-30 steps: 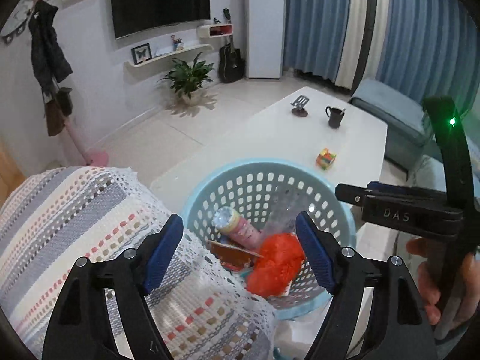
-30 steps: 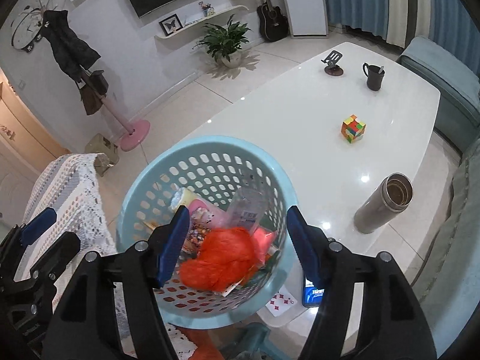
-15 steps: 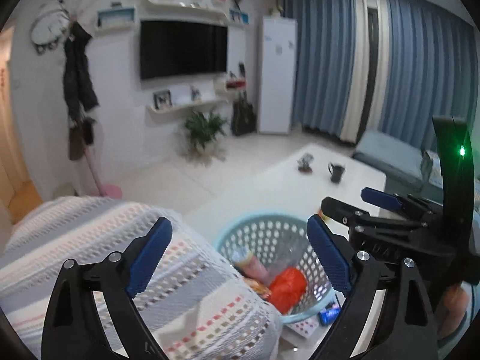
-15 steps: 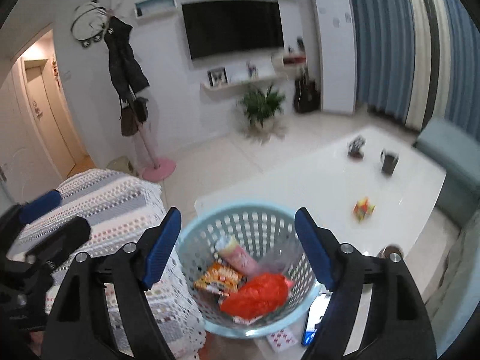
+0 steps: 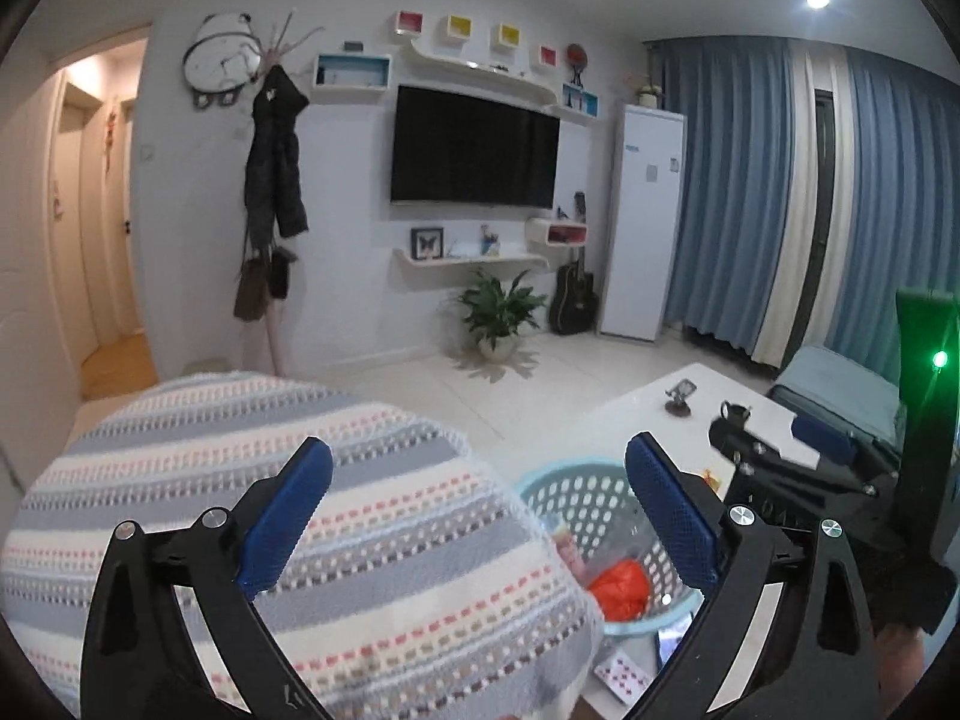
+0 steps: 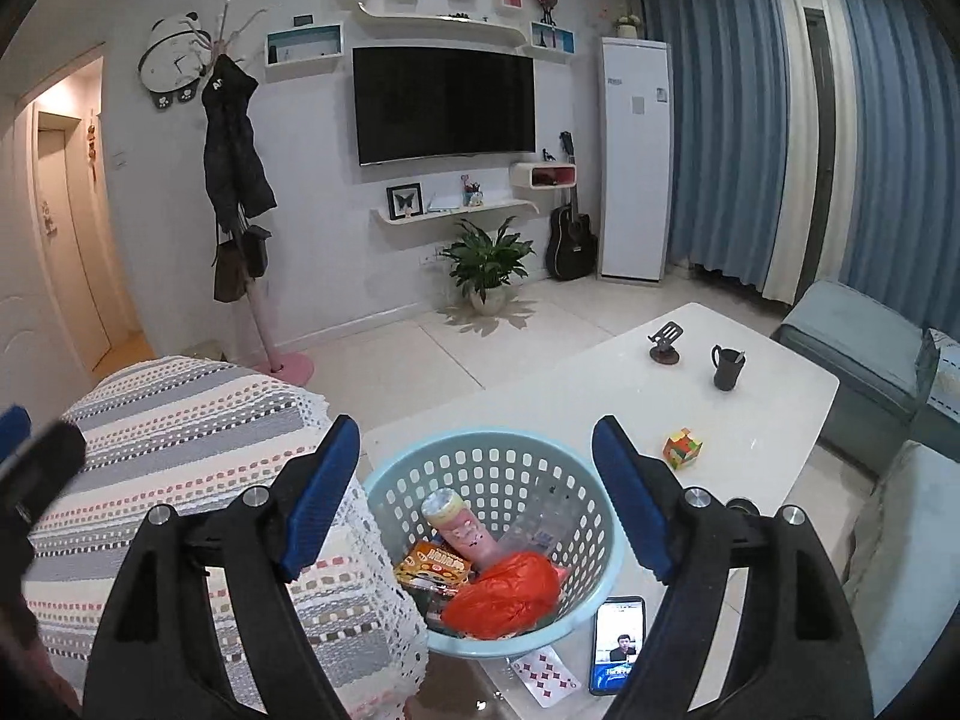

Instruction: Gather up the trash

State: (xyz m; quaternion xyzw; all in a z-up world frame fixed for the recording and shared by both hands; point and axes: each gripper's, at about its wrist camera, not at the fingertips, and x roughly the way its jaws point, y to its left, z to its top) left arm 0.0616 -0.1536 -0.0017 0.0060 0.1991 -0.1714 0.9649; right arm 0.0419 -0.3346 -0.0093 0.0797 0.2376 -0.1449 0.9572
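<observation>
Several pieces of trash lie in the basket (image 6: 480,540): a red bag (image 6: 504,594), a pink bottle (image 6: 462,531), a snack pack (image 6: 435,564) and a clear wrapper. The basket stands at the near end of the white surface (image 6: 600,384), just beside a striped cover (image 6: 198,450). Left tongs (image 5: 480,522) and right tongs (image 6: 477,498) both stand wide and hold nothing; their jaws have just been opening, with nothing between them. Judged state: collection largely done. Left on the surface: a card (image 6: 546,681) and phone (image 6: 618,645) touching the basket's foot, a cube (image 6: 683,449), a mug (image 6: 728,367) and a stand (image 6: 666,345), none plainly trash
</observation>
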